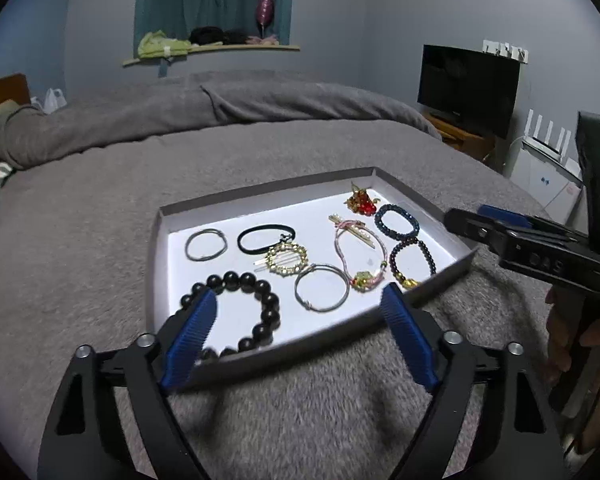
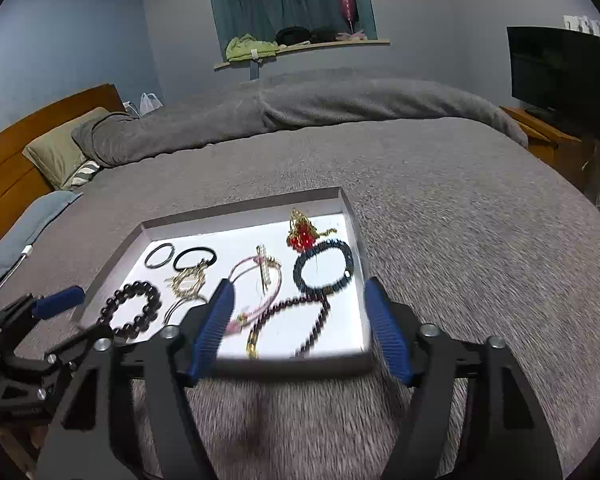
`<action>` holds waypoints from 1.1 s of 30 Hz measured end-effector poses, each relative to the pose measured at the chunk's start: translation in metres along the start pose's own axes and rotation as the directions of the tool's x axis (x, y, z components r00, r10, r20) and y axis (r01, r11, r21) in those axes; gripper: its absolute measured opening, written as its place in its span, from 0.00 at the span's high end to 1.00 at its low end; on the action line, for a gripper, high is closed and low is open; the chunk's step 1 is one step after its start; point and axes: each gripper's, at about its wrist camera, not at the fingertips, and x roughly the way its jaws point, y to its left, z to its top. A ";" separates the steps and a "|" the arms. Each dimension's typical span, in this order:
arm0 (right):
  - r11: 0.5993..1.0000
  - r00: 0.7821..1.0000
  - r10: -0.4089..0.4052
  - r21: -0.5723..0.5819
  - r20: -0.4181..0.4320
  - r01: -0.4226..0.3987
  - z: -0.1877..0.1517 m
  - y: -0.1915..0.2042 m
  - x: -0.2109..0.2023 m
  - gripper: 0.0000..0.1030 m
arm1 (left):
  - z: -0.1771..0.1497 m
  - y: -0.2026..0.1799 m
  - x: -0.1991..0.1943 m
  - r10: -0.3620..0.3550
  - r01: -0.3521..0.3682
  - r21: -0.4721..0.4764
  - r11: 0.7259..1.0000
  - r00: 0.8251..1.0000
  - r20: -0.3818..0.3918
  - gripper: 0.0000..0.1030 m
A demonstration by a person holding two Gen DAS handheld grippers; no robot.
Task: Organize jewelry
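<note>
A shallow white tray point(image 1: 260, 196) point(image 2: 244, 210) lies on a grey bed and holds several pieces of jewelry. In it I see a large black bead bracelet point(image 1: 270, 304) point(image 2: 134, 312), a gold ring-shaped clip point(image 1: 287, 259), two thin wire hoops, a black hair tie point(image 1: 266, 237), a pink cord bracelet point(image 1: 354, 256), a dark blue bead bracelet point(image 1: 396, 222) point(image 2: 324, 266), a maroon bead bracelet point(image 1: 414, 260) and a red and gold brooch point(image 1: 362, 202) point(image 2: 300, 234). My left gripper point(image 1: 300, 300) is open over the tray's near edge, nothing between its blue pads. My right gripper point(image 2: 298, 292) is open too, empty.
Grey blanket point(image 1: 100, 220) covers the bed around the tray, bunched at the far side. A wooden headboard point(image 2: 28, 152) and pillows are at the left. A TV point(image 1: 468, 84) on a wooden stand and a white appliance stand at the right. A hand point(image 1: 560, 344) holds the right gripper's handle.
</note>
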 end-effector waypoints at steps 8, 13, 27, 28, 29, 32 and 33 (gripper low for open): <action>1.000 1.000 0.001 -0.029 -0.004 -0.001 -0.030 0.003 -0.036 0.07 | -0.020 -0.003 -0.025 0.020 -0.020 -0.024 1.000 1.000 -0.019 0.10; 0.995 0.999 -0.040 -0.090 -0.009 0.039 -0.045 0.011 -0.046 0.06 | -0.035 0.001 -0.027 0.078 -0.080 -0.042 0.996 0.995 -0.060 0.10; 0.993 0.999 -0.031 -0.117 -0.031 0.027 -0.055 0.019 -0.044 0.06 | -0.039 0.005 -0.022 0.142 -0.144 -0.038 0.989 0.988 -0.058 0.10; 0.993 0.999 -0.033 -0.118 -0.030 0.029 -0.055 0.019 -0.044 0.06 | -0.039 0.006 -0.022 0.142 -0.144 -0.038 0.989 0.988 -0.059 0.10; 0.993 0.999 -0.034 -0.118 -0.030 0.030 -0.055 0.019 -0.044 0.06 | -0.039 0.006 -0.022 0.141 -0.143 -0.038 0.989 0.988 -0.059 0.10; 0.992 0.999 -0.034 -0.119 -0.031 0.030 -0.055 0.018 -0.044 0.06 | -0.039 0.006 -0.022 0.140 -0.143 -0.040 0.989 0.988 -0.059 0.10; 0.992 0.999 -0.034 -0.120 -0.032 0.030 -0.055 0.018 -0.044 0.06 | -0.039 0.006 -0.022 0.139 -0.142 -0.040 0.989 0.988 -0.059 0.10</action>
